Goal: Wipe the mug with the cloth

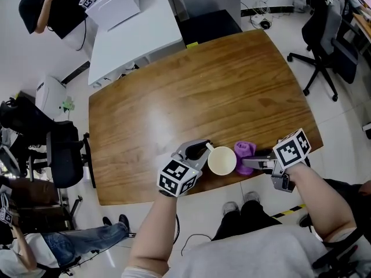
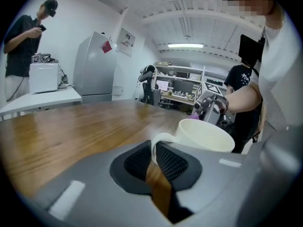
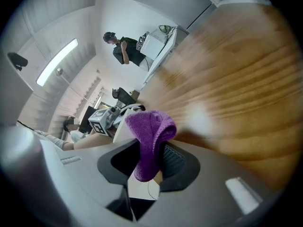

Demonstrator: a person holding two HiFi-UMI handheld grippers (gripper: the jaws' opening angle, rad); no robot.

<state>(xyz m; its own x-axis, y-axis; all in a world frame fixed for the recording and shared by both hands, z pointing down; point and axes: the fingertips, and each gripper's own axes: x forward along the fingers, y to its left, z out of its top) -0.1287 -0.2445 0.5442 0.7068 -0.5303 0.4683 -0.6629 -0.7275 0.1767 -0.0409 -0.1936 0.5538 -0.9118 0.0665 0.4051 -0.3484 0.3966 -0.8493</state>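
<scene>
Head view: cream ceramic mug (image 1: 221, 160) sits between left tongs (image 1: 204, 149) and right tongs (image 1: 250, 162), at the brown wooden table's (image 1: 191, 91) near edge.
Left gripper view: jaws clamp the mug's handle (image 2: 155, 143), steadying it.
Right gripper view: jaws pinch the purple terry cloth (image 3: 150, 141), bunched forward as a wiping pad.

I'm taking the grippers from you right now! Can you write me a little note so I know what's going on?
Left gripper: shut on the handle of the white mug, which is upright by the near edge of the table.
Right gripper: shut on the purple cloth, held close beside the mug.
Done: both things are gripped.
Left: I can't tell if the cloth touches the mug yet. Probably press the cloth on and wipe.
</scene>
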